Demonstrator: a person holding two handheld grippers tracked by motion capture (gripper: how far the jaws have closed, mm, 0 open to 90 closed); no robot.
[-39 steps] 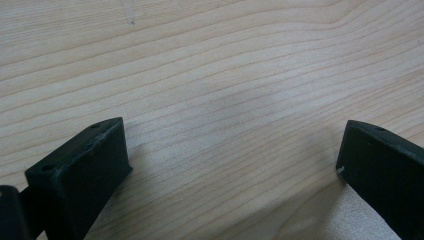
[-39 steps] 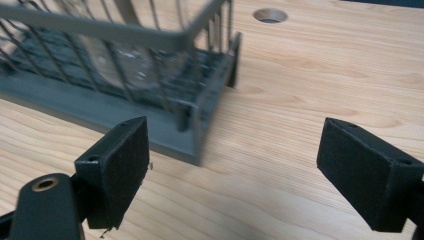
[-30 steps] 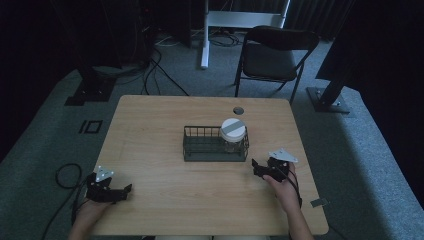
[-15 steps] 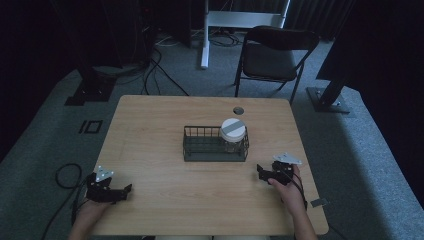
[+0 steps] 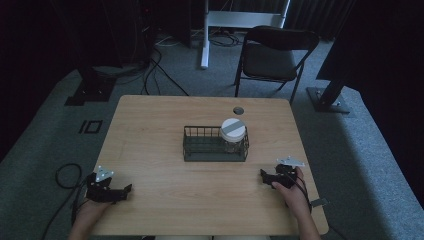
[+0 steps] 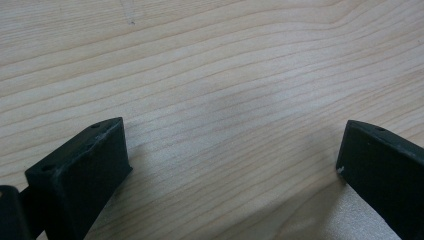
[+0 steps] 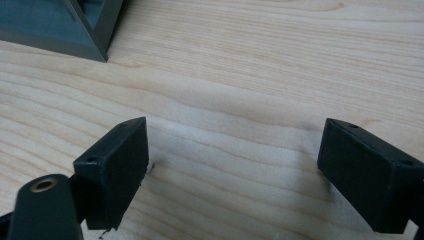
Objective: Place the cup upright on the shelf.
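Wooden table (image 5: 165, 130) lying bare under both spread, empty hand-held grippers, left (image 5: 116, 192) and right (image 5: 266, 176); careless reaching risks toppling jar (image 5: 233, 134) in wire basket (image 5: 200, 150).

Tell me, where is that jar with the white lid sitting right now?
In the high view, the jar stands in the right end of the dark wire basket at the middle of the wooden table, just below the table's small round hole.

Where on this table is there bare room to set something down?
Bare wood lies between the left tongs and right tongs, in front of the wire basket, and left of it. The basket's right end is crowded by the jar.
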